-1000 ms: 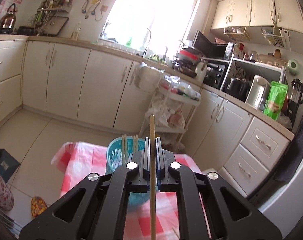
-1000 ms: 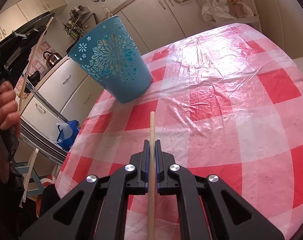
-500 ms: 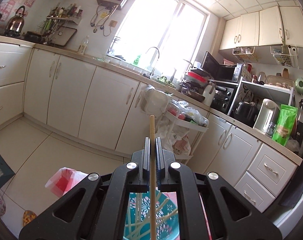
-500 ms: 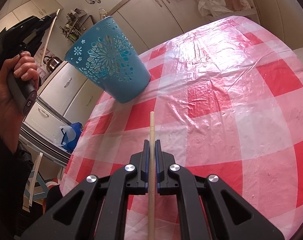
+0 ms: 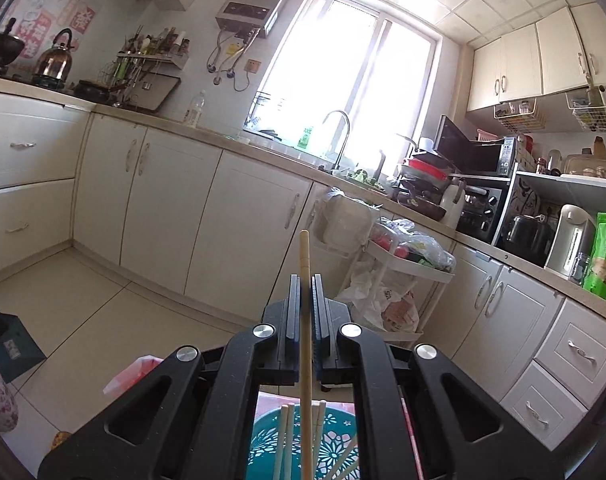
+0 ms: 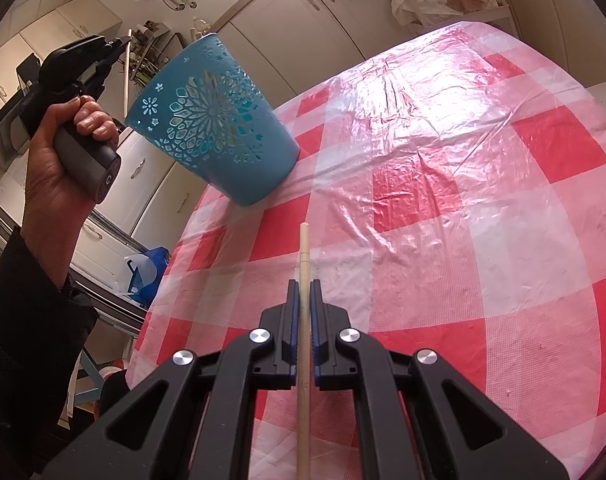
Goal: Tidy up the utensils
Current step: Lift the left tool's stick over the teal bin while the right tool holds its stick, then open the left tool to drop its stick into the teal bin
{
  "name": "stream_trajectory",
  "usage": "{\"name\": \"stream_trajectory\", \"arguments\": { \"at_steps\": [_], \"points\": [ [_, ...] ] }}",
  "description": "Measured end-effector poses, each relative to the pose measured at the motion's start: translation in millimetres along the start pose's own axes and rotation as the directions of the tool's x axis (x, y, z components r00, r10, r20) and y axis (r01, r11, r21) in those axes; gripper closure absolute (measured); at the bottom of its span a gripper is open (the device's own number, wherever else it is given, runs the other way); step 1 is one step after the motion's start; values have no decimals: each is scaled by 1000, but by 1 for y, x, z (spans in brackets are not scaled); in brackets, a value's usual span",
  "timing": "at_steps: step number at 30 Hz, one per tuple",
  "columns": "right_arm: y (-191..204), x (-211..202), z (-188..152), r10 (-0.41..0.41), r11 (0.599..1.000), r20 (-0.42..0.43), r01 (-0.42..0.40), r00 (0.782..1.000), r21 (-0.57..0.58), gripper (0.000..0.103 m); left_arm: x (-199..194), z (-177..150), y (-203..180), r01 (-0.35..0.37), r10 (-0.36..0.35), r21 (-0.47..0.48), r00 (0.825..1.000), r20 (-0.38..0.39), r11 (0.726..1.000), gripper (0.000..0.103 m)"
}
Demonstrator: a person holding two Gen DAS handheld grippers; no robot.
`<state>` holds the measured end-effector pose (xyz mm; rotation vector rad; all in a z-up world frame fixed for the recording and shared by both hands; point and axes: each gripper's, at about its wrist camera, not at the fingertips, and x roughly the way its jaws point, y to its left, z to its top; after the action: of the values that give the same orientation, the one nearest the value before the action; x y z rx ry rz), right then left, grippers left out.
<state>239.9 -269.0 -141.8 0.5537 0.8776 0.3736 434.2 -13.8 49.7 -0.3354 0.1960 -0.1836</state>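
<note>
Left gripper (image 5: 303,300): I clamp one chopstick (image 5: 305,320), its long axis upright, lower end at 6 o'clock over the blue holder (image 5: 335,448); nearer arm.
Right gripper (image 6: 303,300): clamped on a second chopstick (image 6: 303,320); holder lies at 10 o'clock.
Hidden: holder rim cut off.

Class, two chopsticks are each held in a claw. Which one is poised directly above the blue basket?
The chopstick in the left claw: the blue basket lies right beneath it. The right claw's chopstick is over the checked tablecloth.
</note>
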Motion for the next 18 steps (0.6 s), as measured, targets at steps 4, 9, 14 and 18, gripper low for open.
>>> {"name": "stream_trajectory", "arguments": {
  "at_steps": [4, 9, 14, 18],
  "points": [
    [-1, 0, 0, 1, 1000, -2, -1, 1000, 10, 97, 2, -8, 3, -26, 26, 3, 1000, 3, 1000, 98],
    [-1, 0, 0, 0, 1000, -4, 0, 1000, 16, 97, 3, -18, 10, -36, 36, -7, 999, 1, 999, 98],
    [-2, 0, 1, 0, 1000, -5, 0, 1000, 17, 97, 1, -20, 12, -34, 35, -16, 999, 12, 999, 98],
    [-2, 0, 1, 2, 1000, -6, -2, 1000, 19, 97, 1, -16, 8, -34, 34, -3, 999, 28, 999, 98]
  ]
}}
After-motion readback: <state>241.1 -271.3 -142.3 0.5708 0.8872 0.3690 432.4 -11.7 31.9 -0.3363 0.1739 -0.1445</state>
